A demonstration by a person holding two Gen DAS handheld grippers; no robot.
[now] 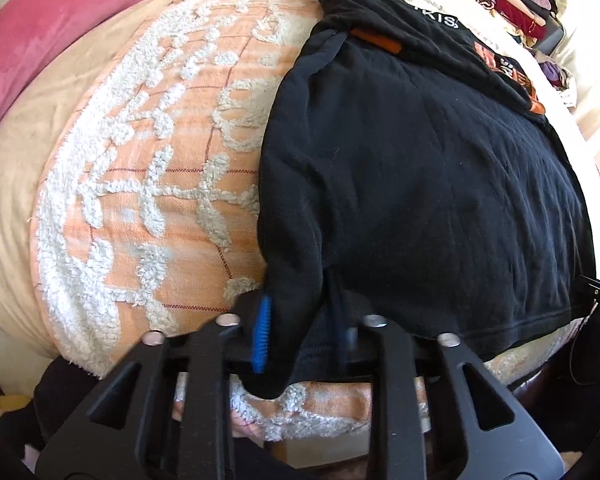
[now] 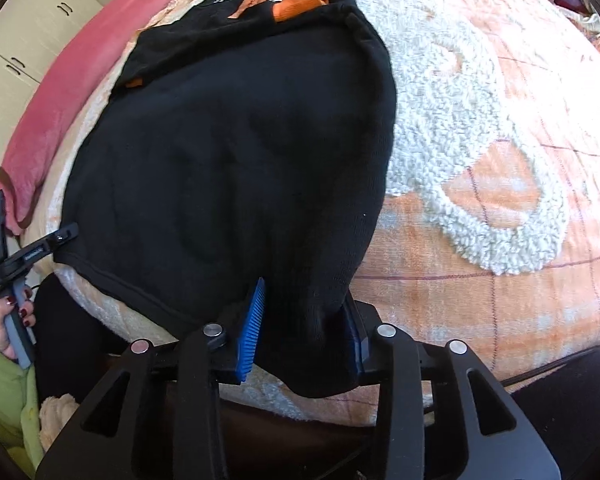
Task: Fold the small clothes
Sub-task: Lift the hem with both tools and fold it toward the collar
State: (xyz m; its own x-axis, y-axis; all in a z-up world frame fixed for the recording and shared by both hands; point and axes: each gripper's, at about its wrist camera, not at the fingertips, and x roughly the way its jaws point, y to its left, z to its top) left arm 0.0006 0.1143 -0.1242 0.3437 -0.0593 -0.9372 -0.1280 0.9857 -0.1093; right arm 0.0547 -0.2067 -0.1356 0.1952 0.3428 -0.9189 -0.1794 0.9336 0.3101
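Observation:
A black shirt [image 1: 420, 168] with orange and white print lies spread on the orange and white tufted bedspread [image 1: 148, 168]. Its far part is folded over, showing lettering. At the near left corner of the shirt, my left gripper [image 1: 304, 340] is shut on a bunch of the black cloth between its blue pads [image 1: 262, 332]. In the right wrist view the same shirt [image 2: 240, 152] fills the middle. My right gripper [image 2: 304, 340] is shut on the shirt's near right corner, and cloth hangs down between its blue pads [image 2: 252, 332]. The left gripper [image 2: 66, 234] shows at the shirt's other near corner, held by a hand [image 2: 4, 328].
A pink pillow [image 1: 40, 40] lies along the bed's far left side. A pile of mixed clothes [image 1: 512, 0] sits at the far right. White cupboards [image 2: 32, 28] stand beyond the bed. A green sleeve [image 2: 0, 392] is at the near edge.

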